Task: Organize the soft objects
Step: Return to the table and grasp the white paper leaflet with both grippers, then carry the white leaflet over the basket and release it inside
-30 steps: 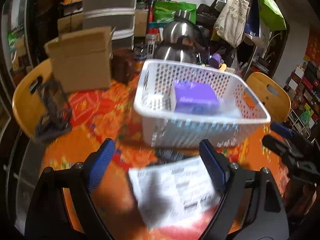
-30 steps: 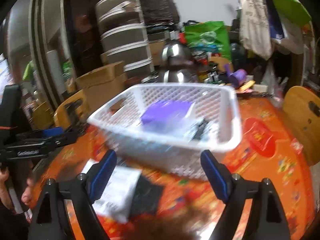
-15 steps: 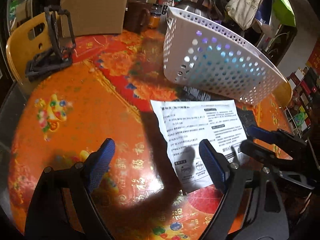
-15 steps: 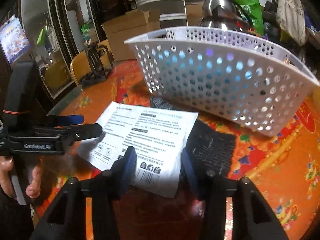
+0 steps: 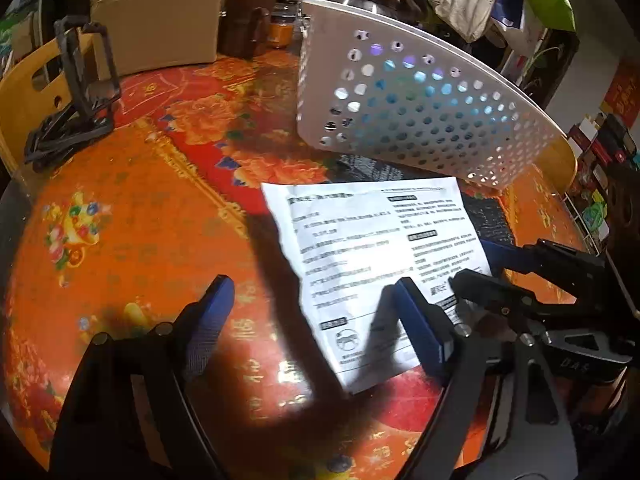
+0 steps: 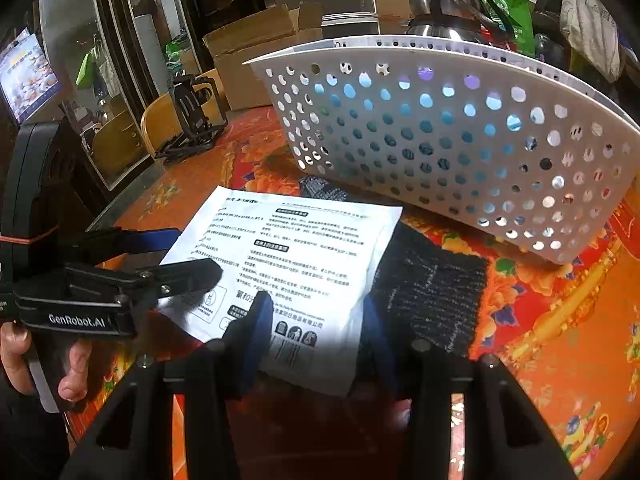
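Straddling the near edge of a white printed packet (image 6: 288, 276), the right gripper (image 6: 316, 332) has its blue-padded jaws narrowed around that edge, one pad on each side; whether they actually pinch it cannot be told. The packet lies flat on the red and orange floral worktop (image 6: 568, 344), partly covering a dark knitted cloth (image 6: 436, 292) that shows at its right side. The left gripper (image 5: 316, 312) hovers low with its jaws spread wide apart and nothing between them, its right finger over the packet's (image 5: 380, 264) lower part and its left finger above bare worktop (image 5: 120, 216). In the right wrist view a hand (image 6: 44, 360) grips that tool's handle. Just beyond the packet stands a white perforated basket (image 6: 448, 140), tilted up on its side so its holed wall faces the cameras; purple and blue things show through the holes. Farther back are a black folding stand (image 5: 76, 104), a cardboard box (image 5: 160, 20) and a steel kettle (image 6: 440, 4).
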The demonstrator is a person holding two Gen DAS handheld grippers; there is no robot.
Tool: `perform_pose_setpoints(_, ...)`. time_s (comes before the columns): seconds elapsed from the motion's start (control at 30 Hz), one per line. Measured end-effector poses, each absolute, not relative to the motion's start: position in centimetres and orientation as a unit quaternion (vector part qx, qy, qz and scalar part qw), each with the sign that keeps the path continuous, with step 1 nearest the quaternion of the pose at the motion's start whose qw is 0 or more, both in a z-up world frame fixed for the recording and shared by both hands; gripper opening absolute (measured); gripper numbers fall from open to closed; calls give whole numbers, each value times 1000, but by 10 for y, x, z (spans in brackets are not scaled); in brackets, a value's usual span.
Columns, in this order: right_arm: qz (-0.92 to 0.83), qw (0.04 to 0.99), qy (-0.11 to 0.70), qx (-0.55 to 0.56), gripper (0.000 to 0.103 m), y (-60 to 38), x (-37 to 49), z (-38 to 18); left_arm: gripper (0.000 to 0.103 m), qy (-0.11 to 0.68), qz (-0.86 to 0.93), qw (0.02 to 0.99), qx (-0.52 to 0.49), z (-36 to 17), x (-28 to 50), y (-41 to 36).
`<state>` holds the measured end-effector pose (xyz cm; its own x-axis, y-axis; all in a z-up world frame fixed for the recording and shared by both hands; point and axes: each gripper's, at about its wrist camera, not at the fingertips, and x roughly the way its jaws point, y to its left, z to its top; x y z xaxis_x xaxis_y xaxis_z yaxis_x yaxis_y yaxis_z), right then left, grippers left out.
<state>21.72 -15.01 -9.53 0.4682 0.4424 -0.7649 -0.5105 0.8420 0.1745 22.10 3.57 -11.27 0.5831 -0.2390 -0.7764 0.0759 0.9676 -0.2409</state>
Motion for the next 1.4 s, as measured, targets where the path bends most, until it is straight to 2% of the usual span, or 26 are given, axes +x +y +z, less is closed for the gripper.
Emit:
perform_pose_setpoints(0.03,283,854,435,-37,38,-150,217,-95,66,447,-95,885,-91,-112,220,34)
perform_pose_setpoints(0.1,288,852,436,-33,34,-148,217,-96,44,446,-112,882,-99,-111,220,30)
perform_pose_setpoints(0.17,291,852,435,-33,30,-147,217,-96,42,447,-129,878,-111,-110,219,29)
perform_pose_setpoints(0.23,290,854,430,-36,21,-147,215,-94,36,443,-123,882,-103,-108,216,26)
perform_pose_setpoints(0.4,286,860,420,-48,13,-144,211,-91,20,424,-113,895,-81,-102,208,20)
perform_pose_setpoints(0.47,288,861,417,-43,10,-147,210,-90,17,421,-114,896,-86,-101,206,23)
perform_pose_setpoints(0.8,290,877,380,-50,6,-151,194,-69,15,373,-121,916,-85,-83,183,26)
perform_pose_setpoints(1.4,279,919,276,-46,6,-181,148,35,15,276,-147,948,-64,30,140,5)
